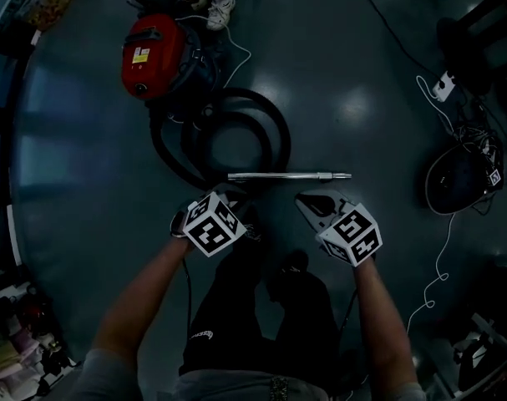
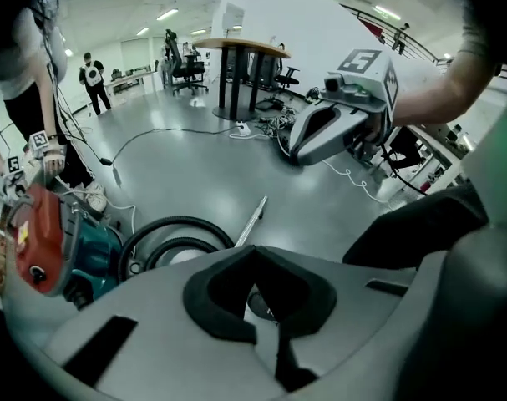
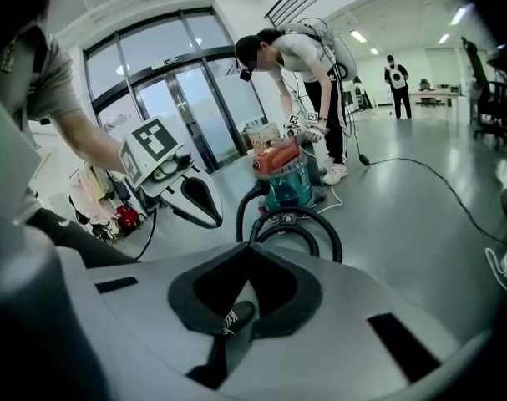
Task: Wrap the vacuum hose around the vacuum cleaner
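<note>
Dark, glossy floor point(image 1: 362, 98) fills the head view from edge to edge. At the upper left of the frame I see the red-topped vacuum cleaner point(image 1: 153, 55) standing on it. Its black hose point(image 1: 285, 140) lies in loose loops on the floor just below and to the right of the body, not wound around it. A straight metal wand point(image 1: 291, 175) lies flat across the centre, at the lower edge of those loops. A second person point(image 1: 220, 11) stands at the top edge, right by the vacuum; in the right gripper view they are bent over it.

Low in the frame, the left claw point(image 1: 224, 197) sits at centre left and the right claw point(image 1: 314, 204) at centre right, side by side above the floor, with the wand just beyond their tips. From each claw's own camera I read the jaws as pressed together with nothing pinched; only floor and a shoe show through the gap behind the pads. Neither claw touches the hose or the wand. A thin white cable point(image 1: 441, 257) trails down the right side of the frame.
</note>
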